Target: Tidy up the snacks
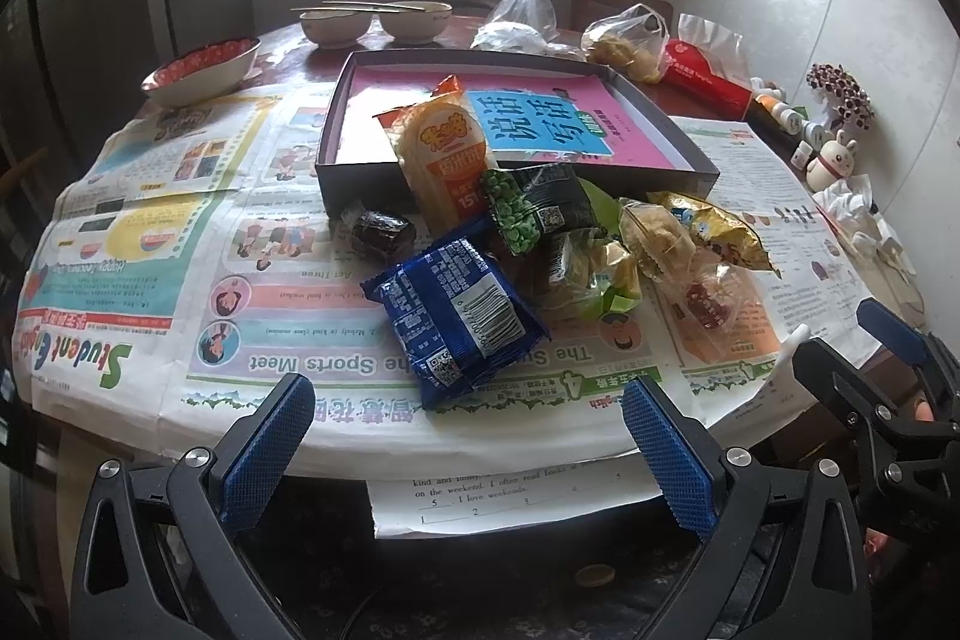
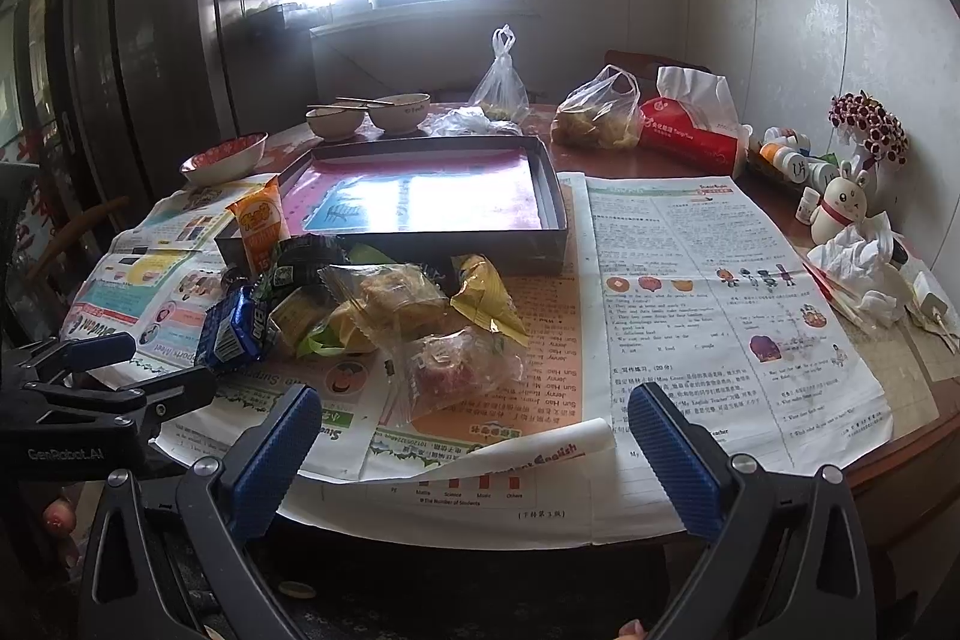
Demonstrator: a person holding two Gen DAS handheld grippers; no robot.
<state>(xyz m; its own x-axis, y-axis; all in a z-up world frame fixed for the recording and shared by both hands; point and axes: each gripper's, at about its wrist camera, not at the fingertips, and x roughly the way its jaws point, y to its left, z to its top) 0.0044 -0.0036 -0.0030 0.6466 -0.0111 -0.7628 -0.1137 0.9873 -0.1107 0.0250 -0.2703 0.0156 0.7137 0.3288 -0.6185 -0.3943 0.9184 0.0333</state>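
Hovering spread wide and empty at the near table edge, both the left gripper and right gripper are risking scattering the heaped snacks lying before the box.

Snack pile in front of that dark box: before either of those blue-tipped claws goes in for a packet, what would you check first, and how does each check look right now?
1. Left gripper open and holding nothing: ok.
2. Right gripper open and holding nothing: ok.
3. Dark box has room: ok, only the orange packet leans over its front wall.
4. A packet lies free to grab: ok, the blue packet sits at the near edge of the pile, nearest the left gripper.
5. Clear wrapped pastry reachable by the right gripper: ok, nothing lies on it.
6. Newspaper lying flat: not ok, its near edge curls up.
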